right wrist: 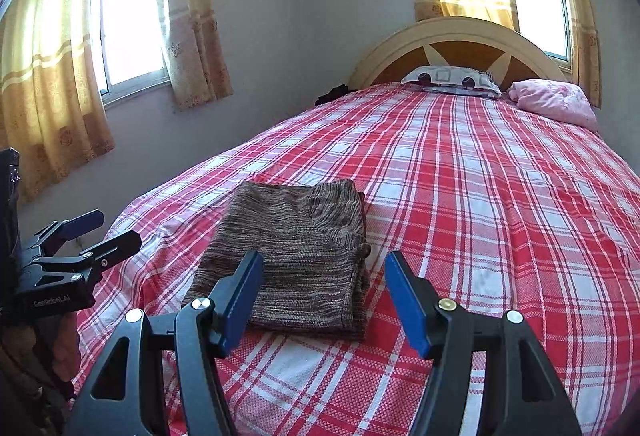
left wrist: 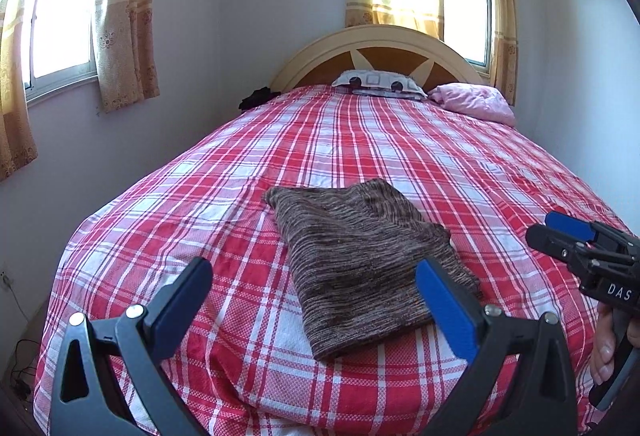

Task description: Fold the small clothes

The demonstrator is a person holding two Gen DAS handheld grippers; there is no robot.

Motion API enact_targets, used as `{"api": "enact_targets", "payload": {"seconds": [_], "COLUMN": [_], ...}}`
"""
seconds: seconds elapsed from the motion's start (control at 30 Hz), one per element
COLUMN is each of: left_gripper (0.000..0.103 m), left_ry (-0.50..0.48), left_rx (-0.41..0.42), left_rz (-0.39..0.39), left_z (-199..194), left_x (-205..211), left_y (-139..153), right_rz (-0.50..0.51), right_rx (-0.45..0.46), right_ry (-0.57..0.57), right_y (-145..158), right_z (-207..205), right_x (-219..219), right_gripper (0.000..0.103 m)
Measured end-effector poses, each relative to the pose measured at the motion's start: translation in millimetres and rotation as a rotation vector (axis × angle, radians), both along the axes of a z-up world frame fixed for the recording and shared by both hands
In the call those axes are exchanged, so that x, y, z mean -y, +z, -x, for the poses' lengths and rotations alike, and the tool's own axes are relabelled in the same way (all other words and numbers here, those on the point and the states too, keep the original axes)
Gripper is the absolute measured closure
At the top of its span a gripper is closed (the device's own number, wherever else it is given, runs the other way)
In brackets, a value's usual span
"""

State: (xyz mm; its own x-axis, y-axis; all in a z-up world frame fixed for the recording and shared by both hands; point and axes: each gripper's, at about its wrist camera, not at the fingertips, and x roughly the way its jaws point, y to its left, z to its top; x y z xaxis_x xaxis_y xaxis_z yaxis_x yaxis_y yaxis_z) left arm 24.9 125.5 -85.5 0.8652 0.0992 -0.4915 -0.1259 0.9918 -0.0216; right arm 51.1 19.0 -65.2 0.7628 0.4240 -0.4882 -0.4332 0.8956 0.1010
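A brown striped knit garment (left wrist: 360, 260) lies folded into a compact rectangle on the red plaid bedspread (left wrist: 360, 140). It also shows in the right wrist view (right wrist: 296, 252). My left gripper (left wrist: 316, 300) is open and empty, held above the near end of the garment, apart from it. My right gripper (right wrist: 324, 300) is open and empty, just in front of the garment's near right corner. The right gripper also shows in the left wrist view (left wrist: 560, 232) at the right edge. The left gripper shows at the left of the right wrist view (right wrist: 108, 232).
A patterned pillow (left wrist: 378, 84) and a pink pillow (left wrist: 476, 100) lie at the curved headboard (left wrist: 380, 44). A dark item (left wrist: 258, 98) sits at the bed's far left corner. Curtained windows (left wrist: 60, 16) flank the bed. Cables (left wrist: 20, 368) lie on the floor at left.
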Motion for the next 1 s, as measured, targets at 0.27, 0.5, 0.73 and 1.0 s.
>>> {"api": "enact_targets", "payload": {"seconds": [0.27, 0.5, 0.73, 1.0], "left_gripper": [0.0, 0.0, 0.0, 0.0], "left_ry": [-0.001, 0.0, -0.002, -0.015], "left_rx": [-0.001, -0.001, -0.001, 0.003], "left_rz": [0.002, 0.002, 0.002, 0.0], "left_z": [-0.4, -0.1, 0.0, 0.5], "left_x": [-0.8, -0.2, -0.2, 1.0], "left_y": [-0.2, -0.1, 0.0, 2.3], "right_rz": [-0.017, -0.02, -0.024, -0.026], "right_rx": [-0.009, -0.005, -0.001, 0.009], "right_ry": [-0.002, 0.001, 0.006, 0.007], "right_y": [0.3, 1.0, 2.5, 2.8], "right_z": [-1.9, -1.1, 0.6, 3.5], "right_x": [2.5, 2.1, 1.3, 0.4], "right_gripper": [0.039, 0.039, 0.039, 0.039]}}
